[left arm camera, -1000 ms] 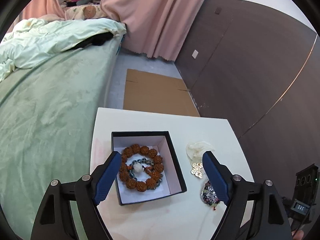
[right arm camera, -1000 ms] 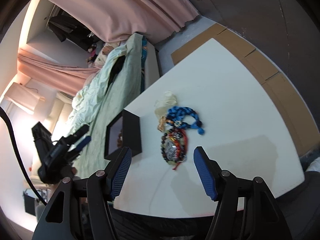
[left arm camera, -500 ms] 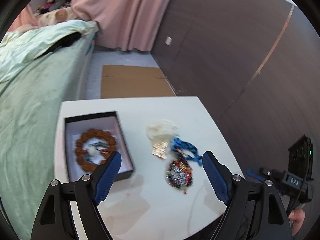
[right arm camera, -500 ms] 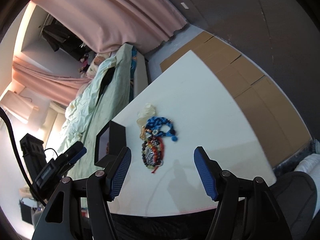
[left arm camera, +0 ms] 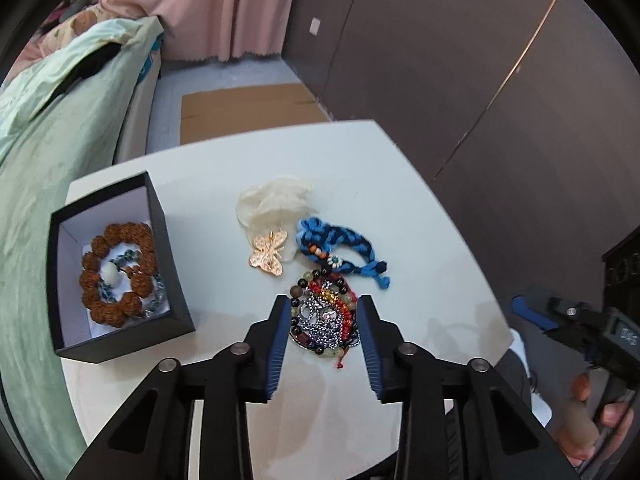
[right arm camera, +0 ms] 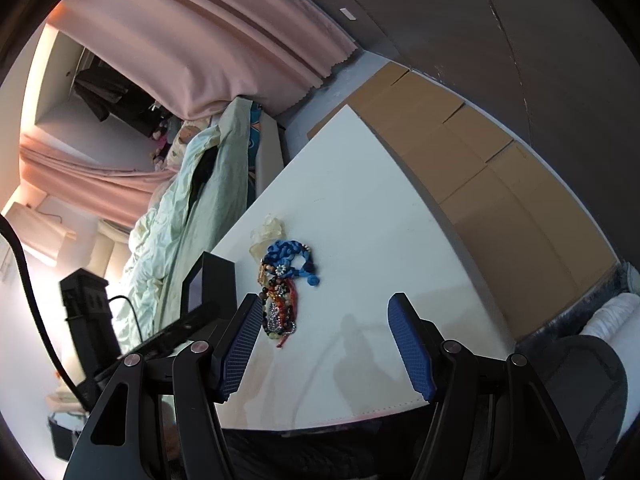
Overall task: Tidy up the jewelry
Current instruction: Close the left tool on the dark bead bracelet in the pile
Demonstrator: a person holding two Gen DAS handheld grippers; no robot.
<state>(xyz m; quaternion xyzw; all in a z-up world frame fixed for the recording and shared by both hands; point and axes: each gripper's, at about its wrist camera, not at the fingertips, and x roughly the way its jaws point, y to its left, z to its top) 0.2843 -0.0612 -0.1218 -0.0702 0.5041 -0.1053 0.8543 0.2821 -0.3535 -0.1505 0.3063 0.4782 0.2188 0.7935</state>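
Observation:
On the white table [left arm camera: 360, 168] lies a pile of mixed bead bracelets with silver chain [left arm camera: 324, 320]. My left gripper [left arm camera: 323, 300] points down over it; its jaws are closing with the pile between the blue pads, and no firm press shows. Beyond the pile lie a blue braided bracelet [left arm camera: 332, 246], a gold butterfly piece [left arm camera: 270, 254] and a cream pouch [left arm camera: 276, 200]. At the left, a black box [left arm camera: 160, 216] holds a brown bead bracelet [left arm camera: 116, 276]. My right gripper [right arm camera: 323, 304] hangs open over bare table near the front edge, to the right of the pile [right arm camera: 280, 312].
A green-covered bed [left arm camera: 48, 152] runs along the table's left side. Flat cardboard [left arm camera: 248, 108] lies on the floor behind the table, below a dark wall panel [left arm camera: 440, 60]. A pink curtain [left arm camera: 224, 4] hangs at the back. A hand [left arm camera: 592, 420] holds the right tool.
My left gripper swung right from above the black box to the bead pile, came lower, and its jaws narrowed around the pile. The right gripper drifted a little; its jaws kept their width.

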